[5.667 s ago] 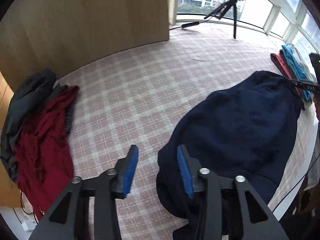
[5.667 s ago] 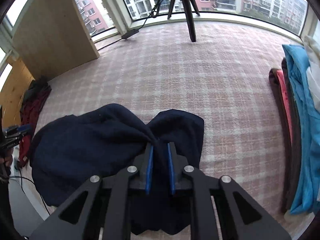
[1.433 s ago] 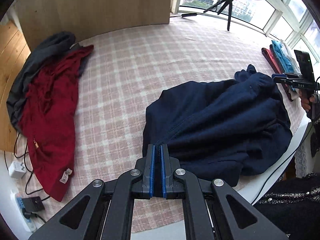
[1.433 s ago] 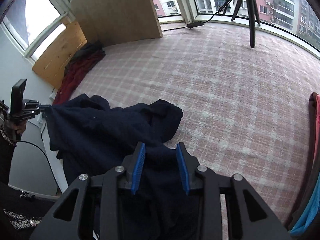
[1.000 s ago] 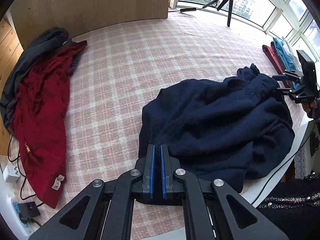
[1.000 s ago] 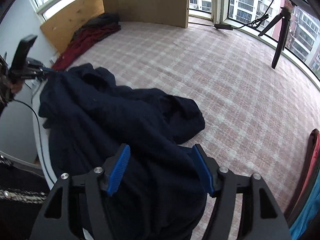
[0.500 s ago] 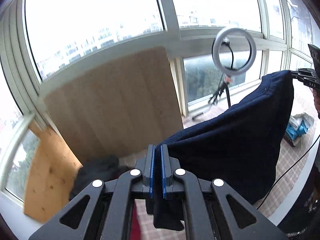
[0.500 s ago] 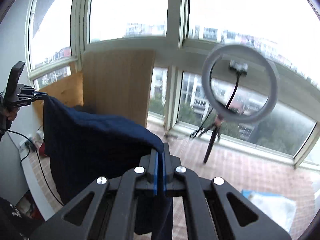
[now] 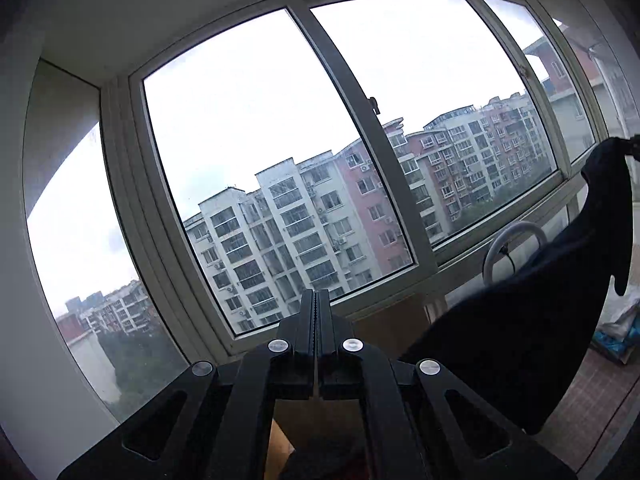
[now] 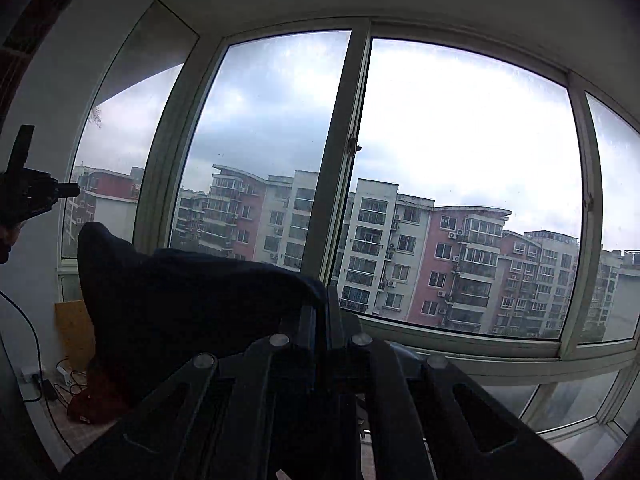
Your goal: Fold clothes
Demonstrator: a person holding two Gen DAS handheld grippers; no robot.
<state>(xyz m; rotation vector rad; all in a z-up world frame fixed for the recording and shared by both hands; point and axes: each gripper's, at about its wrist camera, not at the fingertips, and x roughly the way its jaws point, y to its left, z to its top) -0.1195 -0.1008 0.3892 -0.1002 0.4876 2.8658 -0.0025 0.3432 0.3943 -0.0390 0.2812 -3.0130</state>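
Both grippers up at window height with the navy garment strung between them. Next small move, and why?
Probably lower both hands together to lay it flat for folding. The left gripper and right gripper are both shut on the navy garment, which hangs slack in the air in front of the window, clear of any surface, so no fold can be made yet.

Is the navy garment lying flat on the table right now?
No: the navy garment hangs in the air in front of the window, with its edge at the right gripper.

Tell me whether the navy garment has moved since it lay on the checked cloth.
Yes. The navy garment has gone up: it now hangs in the air before the window frame, clamped in the right hand-held gripper.
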